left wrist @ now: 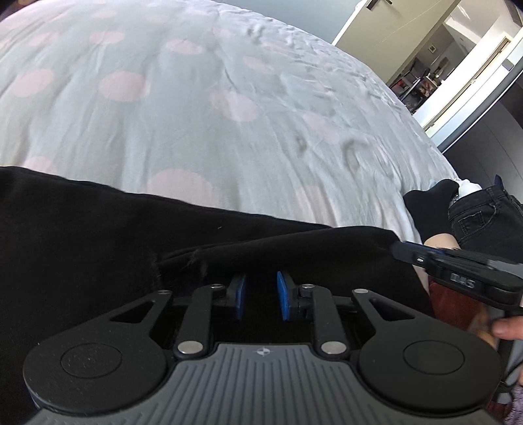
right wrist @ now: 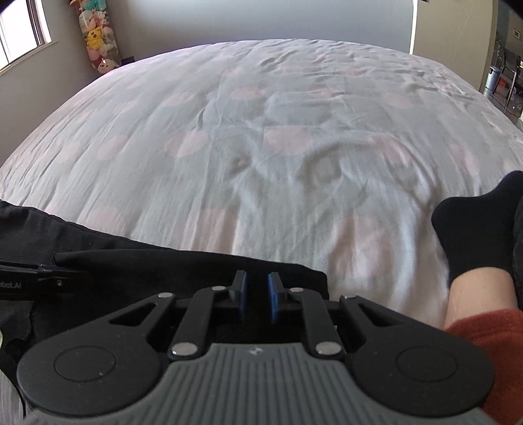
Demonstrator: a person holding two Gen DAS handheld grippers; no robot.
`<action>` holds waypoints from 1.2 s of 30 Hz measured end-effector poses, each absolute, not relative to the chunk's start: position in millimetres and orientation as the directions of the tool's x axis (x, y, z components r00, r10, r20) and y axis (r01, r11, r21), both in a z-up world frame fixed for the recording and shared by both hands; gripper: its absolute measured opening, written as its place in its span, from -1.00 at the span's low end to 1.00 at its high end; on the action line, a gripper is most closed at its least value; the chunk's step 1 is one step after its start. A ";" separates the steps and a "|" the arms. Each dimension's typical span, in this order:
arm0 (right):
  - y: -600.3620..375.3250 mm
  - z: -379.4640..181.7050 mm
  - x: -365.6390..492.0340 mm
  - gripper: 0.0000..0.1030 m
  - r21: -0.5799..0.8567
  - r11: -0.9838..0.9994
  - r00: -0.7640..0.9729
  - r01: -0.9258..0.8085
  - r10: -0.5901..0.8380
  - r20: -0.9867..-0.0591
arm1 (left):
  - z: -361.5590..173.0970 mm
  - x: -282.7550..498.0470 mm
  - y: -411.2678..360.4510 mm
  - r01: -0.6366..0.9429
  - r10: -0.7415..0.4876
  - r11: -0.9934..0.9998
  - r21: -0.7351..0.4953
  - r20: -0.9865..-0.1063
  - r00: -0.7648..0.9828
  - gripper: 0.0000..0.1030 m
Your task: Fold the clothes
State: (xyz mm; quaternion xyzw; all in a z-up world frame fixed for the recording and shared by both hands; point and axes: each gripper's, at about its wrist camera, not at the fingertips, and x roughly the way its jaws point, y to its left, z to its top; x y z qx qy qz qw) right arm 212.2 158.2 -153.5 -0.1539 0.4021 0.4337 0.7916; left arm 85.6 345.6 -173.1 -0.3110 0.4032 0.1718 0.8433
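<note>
Pale bedding with faint pink dots (right wrist: 261, 137) covers the bed and fills most of both views. On its near edge lies the black garment (left wrist: 98, 229), spread from the left side toward the middle, with a fold running across it just ahead of the left gripper (left wrist: 260, 296).

This gripper hangs over the black cloth. Its blue pads (left wrist: 283, 296) stand a little apart, and dark cloth shows in the gap and beneath them; whether they pinch any of it I cannot tell, because black fabric against the black frame gives no clear edge.

In the right wrist view, the right gripper (right wrist: 256, 296) sits at the right end of the same garment (right wrist: 183, 264). Its pads are closer together, only a narrow slot between them, and again the cloth behind is too dark to say if a layer is caught.

Each camera sees a piece of the other tool: the right gripper enters the left view from the right side, blurred, with a fingertip (left wrist: 508, 328) below it.

Only the left view shows dark jeans (left wrist: 487, 215) at the bed's corner and an open doorway (left wrist: 425, 75). Only the right view shows a window (right wrist: 23, 29) and a column of plush toys (right wrist: 98, 39). A foot in a black sock (right wrist: 477, 235) is seen in both, cut off by the frame edge in the right view.
</note>
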 end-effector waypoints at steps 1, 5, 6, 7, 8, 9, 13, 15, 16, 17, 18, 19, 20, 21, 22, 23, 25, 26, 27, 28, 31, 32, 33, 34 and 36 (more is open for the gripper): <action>150.8 -148.8 208.1 -0.64 0.115 0.580 0.299 -0.806 0.567 -0.768 | -169.1 79.3 343.5 -0.540 0.046 0.751 -0.380 -0.785 0.617 -0.50; 116.5 -137.6 177.3 -0.63 0.105 0.603 0.327 -0.791 0.561 -0.760 | -151.8 54.8 324.0 -0.496 0.033 0.780 -0.381 -0.767 0.640 -0.44; 109.4 -136.1 169.4 -0.63 0.106 0.607 0.330 -0.787 0.560 -0.760 | -149.6 50.2 317.1 -0.487 0.029 0.789 -0.374 -0.769 0.638 -0.44; 102.2 -135.1 161.0 -0.63 0.113 0.612 0.328 -0.783 0.560 -0.760 | -147.8 45.7 310.3 -0.479 0.027 0.797 -0.367 -0.772 0.635 -0.44; 95.3 -134.3 152.7 -0.59 0.120 0.617 0.327 -0.778 0.560 -0.761 | -148.5 42.3 304.8 -0.477 0.027 0.803 -0.358 -0.777 0.629 -0.44; 90.4 -135.0 144.9 -0.54 0.126 0.618 0.323 -0.776 0.561 -0.762 | -151.7 40.0 299.8 -0.478 0.031 0.808 -0.344 -0.786 0.618 -0.44; 83.9 -147.7 127.6 -0.48 0.142 0.616 0.298 -0.775 0.554 -0.778 | -171.7 35.1 293.7 -0.504 0.056 0.805 -0.314 -0.805 0.590 -0.44; 85.6 -157.9 124.5 -0.48 0.135 0.613 0.289 -0.778 0.541 -0.789 | -175.9 33.8 293.4 -0.514 0.065 0.797 -0.316 -0.803 0.593 -0.46; 86.4 -162.8 125.0 -0.48 0.135 0.616 0.285 -0.776 0.535 -0.795 | -176.0 32.8 293.7 -0.518 0.066 0.793 -0.321 -0.800 0.596 -0.46; 87.2 -167.2 125.4 -0.48 0.135 0.617 0.282 -0.775 0.528 -0.801 | -176.0 31.4 294.1 -0.523 0.069 0.788 -0.326 -0.797 0.600 -0.49; 88.0 -168.9 125.0 -0.48 0.130 0.617 0.283 -0.776 0.525 -0.803 | -175.9 29.3 294.2 -0.529 0.070 0.780 -0.334 -0.793 0.605 -0.50; 88.1 -169.2 123.0 -0.48 0.121 0.615 0.288 -0.779 0.522 -0.803 | -175.6 27.1 294.4 -0.534 0.073 0.773 -0.343 -0.789 0.611 -0.51; 88.2 -169.4 121.0 -0.46 0.111 0.612 0.293 -0.783 0.520 -0.802 | -174.3 24.0 294.2 -0.542 0.076 0.763 -0.352 -0.784 0.616 -0.50; 88.0 -169.2 118.8 -0.43 0.105 0.609 0.297 -0.786 0.521 -0.800 | -172.2 20.5 293.3 -0.549 0.084 0.755 -0.358 -0.778 0.623 -0.45; 87.4 -169.6 117.5 -0.36 0.104 0.605 0.299 -0.789 0.527 -0.795 | -169.5 16.1 292.8 -0.550 0.093 0.753 -0.361 -0.770 0.631 -0.40; 86.4 -170.1 116.0 -0.29 0.109 0.603 0.299 -0.791 0.536 -0.789 | -166.7 11.7 292.3 -0.551 0.101 0.751 -0.363 -0.762 0.640 -0.28; 85.1 -170.5 114.3 -0.21 0.120 0.604 0.302 -0.788 0.550 -0.779 | -160.9 2.4 293.0 -0.556 0.118 0.745 -0.368 -0.748 0.653 -0.12; 84.4 -169.6 113.4 -0.18 0.129 0.606 0.305 -0.785 0.558 -0.772 | -157.6 -2.9 294.6 -0.561 0.128 0.740 -0.370 -0.742 0.658 -0.01; 84.0 -168.3 112.2 -0.17 0.137 0.609 0.308 -0.781 0.568 -0.763 | -154.1 -9.3 297.1 -0.571 0.144 0.733 -0.370 -0.736 0.662 0.03; 84.1 -167.1 111.1 -0.18 0.148 0.608 0.311 -0.780 0.581 -0.752 | -150.5 -15.6 299.6 -0.580 0.159 0.726 -0.369 -0.730 0.664 0.03; 85.7 -162.0 105.4 -0.21 0.167 0.598 0.323 -0.784 0.622 -0.713 | -141.5 -32.3 309.1 -0.603 0.192 0.703 -0.378 -0.715 0.672 0.12; 86.9 -159.9 102.7 -0.21 0.164 0.595 0.332 -0.787 0.632 -0.700 | -139.0 -37.5 312.5 -0.610 0.203 0.694 -0.382 -0.709 0.675 0.16; 88.2 -157.8 100.3 -0.21 0.163 0.591 0.339 -0.790 0.643 -0.687 | -135.7 -42.6 316.7 -0.619 0.216 0.685 -0.384 -0.704 0.676 0.19; 90.0 -156.2 98.4 -0.21 0.164 0.587 0.341 -0.793 0.650 -0.679 | -133.3 -47.4 320.7 -0.626 0.226 0.678 -0.385 -0.701 0.676 0.20; 94.7 -154.0 94.8 -0.21 0.162 0.581 0.345 -0.798 0.659 -0.668 | -129.8 -58.1 329.9 -0.644 0.251 0.662 -0.384 -0.696 0.673 0.21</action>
